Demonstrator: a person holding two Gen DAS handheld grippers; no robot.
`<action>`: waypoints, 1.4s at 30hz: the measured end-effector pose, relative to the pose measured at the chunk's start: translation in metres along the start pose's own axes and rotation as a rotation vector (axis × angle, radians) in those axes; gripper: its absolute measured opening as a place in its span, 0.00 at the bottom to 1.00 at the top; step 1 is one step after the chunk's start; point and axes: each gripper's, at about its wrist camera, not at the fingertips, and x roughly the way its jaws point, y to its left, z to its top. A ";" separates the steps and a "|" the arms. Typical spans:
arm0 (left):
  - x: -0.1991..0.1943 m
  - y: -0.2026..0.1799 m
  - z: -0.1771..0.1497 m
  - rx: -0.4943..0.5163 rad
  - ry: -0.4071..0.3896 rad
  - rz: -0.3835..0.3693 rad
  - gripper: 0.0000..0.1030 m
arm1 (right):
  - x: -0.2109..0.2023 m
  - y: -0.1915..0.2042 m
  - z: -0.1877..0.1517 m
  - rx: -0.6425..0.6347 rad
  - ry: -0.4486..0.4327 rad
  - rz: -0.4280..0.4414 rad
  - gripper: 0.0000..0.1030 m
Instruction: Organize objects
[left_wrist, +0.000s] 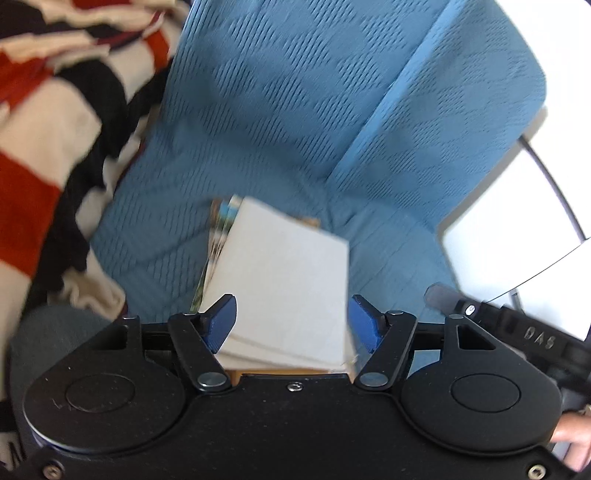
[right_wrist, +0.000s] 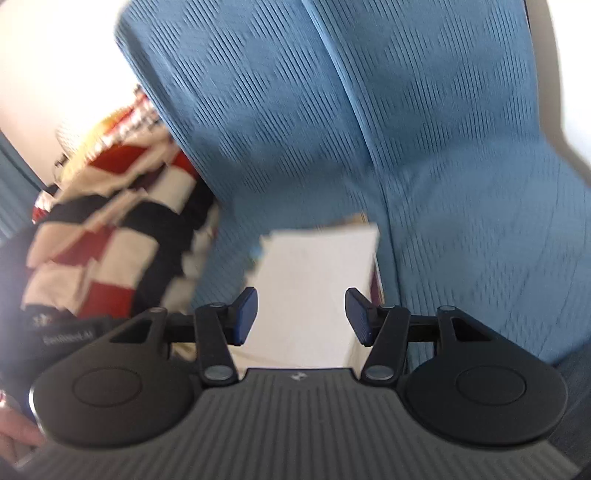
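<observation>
A stack of booklets (left_wrist: 284, 280) with a plain white sheet on top lies on the seat of a blue-covered sofa (left_wrist: 277, 110); coloured covers peek out at its left edge. My left gripper (left_wrist: 291, 315) hovers over the near end of the stack, open, its blue pads either side of it and apart from it. In the right wrist view the same stack (right_wrist: 314, 280) lies below my right gripper (right_wrist: 301, 315), also open with a wide gap and nothing gripped. Motion blur softens both views.
A red, white and black checked blanket (left_wrist: 44, 147) is heaped on the sofa left of the stack, also visible as the blanket (right_wrist: 110, 240). The other gripper's black body (left_wrist: 517, 332) shows at right. A bright white panel (left_wrist: 517, 221) lies beyond the sofa's right edge.
</observation>
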 end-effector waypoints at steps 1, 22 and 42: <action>-0.007 -0.004 0.004 0.013 -0.018 0.004 0.65 | -0.008 0.005 0.007 -0.013 -0.024 0.005 0.54; -0.131 -0.075 -0.003 0.181 -0.243 0.001 0.99 | -0.122 0.058 0.017 -0.147 -0.205 0.009 0.54; -0.091 -0.053 -0.043 0.148 -0.178 0.073 0.99 | -0.107 0.032 -0.051 -0.101 -0.124 -0.086 0.54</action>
